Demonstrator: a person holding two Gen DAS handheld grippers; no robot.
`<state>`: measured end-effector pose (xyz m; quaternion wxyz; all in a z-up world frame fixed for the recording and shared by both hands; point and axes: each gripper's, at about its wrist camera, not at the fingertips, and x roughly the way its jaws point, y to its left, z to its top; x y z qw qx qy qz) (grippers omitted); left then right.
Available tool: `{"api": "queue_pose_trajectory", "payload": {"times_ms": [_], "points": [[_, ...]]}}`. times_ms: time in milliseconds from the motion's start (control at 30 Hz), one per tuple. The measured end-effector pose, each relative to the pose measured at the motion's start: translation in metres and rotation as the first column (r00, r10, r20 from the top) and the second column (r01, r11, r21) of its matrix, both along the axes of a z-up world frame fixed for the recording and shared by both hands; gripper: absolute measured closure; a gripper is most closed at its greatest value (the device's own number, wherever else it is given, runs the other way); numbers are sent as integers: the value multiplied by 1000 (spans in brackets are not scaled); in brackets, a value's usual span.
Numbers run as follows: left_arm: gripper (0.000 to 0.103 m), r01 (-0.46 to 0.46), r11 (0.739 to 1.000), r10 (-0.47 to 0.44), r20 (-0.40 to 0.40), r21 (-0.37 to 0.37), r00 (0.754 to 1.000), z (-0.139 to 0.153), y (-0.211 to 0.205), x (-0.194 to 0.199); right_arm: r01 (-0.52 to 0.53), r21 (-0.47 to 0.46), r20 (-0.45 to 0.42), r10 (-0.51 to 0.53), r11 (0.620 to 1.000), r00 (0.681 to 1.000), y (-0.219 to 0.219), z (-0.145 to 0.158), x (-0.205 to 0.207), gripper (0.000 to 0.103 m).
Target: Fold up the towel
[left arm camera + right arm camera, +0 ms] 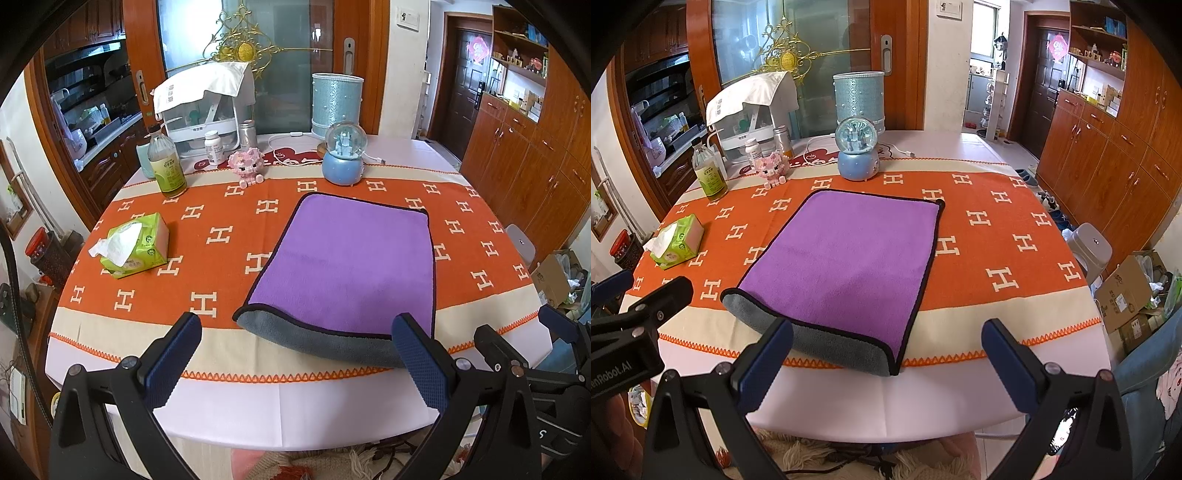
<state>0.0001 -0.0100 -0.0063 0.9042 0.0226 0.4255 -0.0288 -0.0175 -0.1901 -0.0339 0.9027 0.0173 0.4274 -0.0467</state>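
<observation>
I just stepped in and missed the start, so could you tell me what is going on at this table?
A person holds two grippers over the near edge of the table, set to fold the purple towel. The towel lies flat, its near edge turned back to show the grey underside. The left gripper and right gripper are both open and hold nothing. A tissue pack and a snow globe stand clear of the towel.

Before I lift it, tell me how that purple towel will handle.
The purple towel will probably be floppy: its near edge already curls up, showing the grey underside. It looks plush, so the open right tongs should grip it without slipping. It is likely light, draping and sagging from wherever it is pinched.
</observation>
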Motion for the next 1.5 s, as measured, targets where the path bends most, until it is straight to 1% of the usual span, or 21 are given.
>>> {"api": "queue_pose_trajectory", "payload": {"times_ms": [567, 767, 967, 1067, 1167, 1333, 1367, 1433, 1500], "points": [[1, 21, 1000, -21, -8, 7, 1000, -5, 1, 4, 2, 2, -4, -2, 1000, 1000, 0, -1, 1, 1], [1, 29, 999, -29, -1, 20, 1000, -2, 2, 7, 4, 4, -4, -4, 1000, 1000, 0, -1, 2, 1], [1, 47, 999, -47, -7, 17, 999, 0, 4, 16, 11, 13, 7, -11, 1000, 1000, -3, 4, 5, 1], [1, 53, 998, -53, 0, 20, 999, 3, 6, 24, 15, 4, 25, -15, 1000, 1000, -4, 8, 5, 1], [1, 74, 997, -75, 22, 28, 997, 11, 11, 33, 23, -7, 69, -22, 1000, 997, -7, 18, 6, 1], [1, 49, 991, -65, 125, 128, 990, 32, 18, 49, 44, -17, 144, -41, 999, 989, -15, 41, 13, 1], [1, 49, 989, -68, 137, 137, 988, 36, 20, 53, 47, -14, 150, -44, 999, 988, -16, 43, 14, 1], [1, 68, 989, -85, 133, 132, 987, 42, 25, 63, 54, 0, 164, -53, 999, 985, -21, 49, 17, 1], [1, 99, 989, -111, 115, 108, 987, 44, 28, 73, 65, 10, 183, -65, 998, 981, -26, 54, 20, 1]]}}
